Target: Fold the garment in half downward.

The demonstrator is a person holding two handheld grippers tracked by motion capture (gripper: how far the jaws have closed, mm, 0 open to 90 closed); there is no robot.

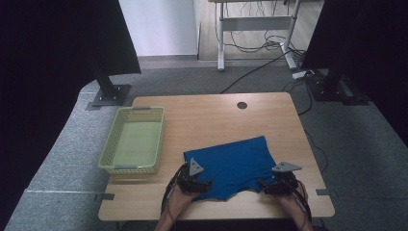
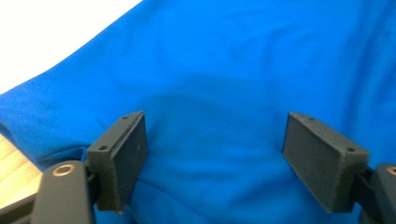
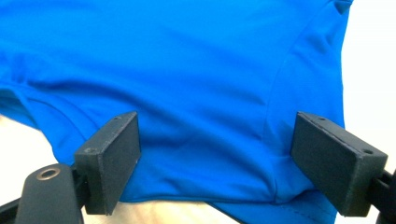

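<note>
Wooden worktop (image 1: 211, 120) carries a blue garment (image 1: 231, 166) spread flat near its front edge, ready for folding. Left gripper (image 1: 195, 182) and right gripper (image 1: 279, 185) rest at its near corners, jaws apart, clamping nothing. Nearby, a green basket (image 1: 109, 155) probably awaits it.
</note>
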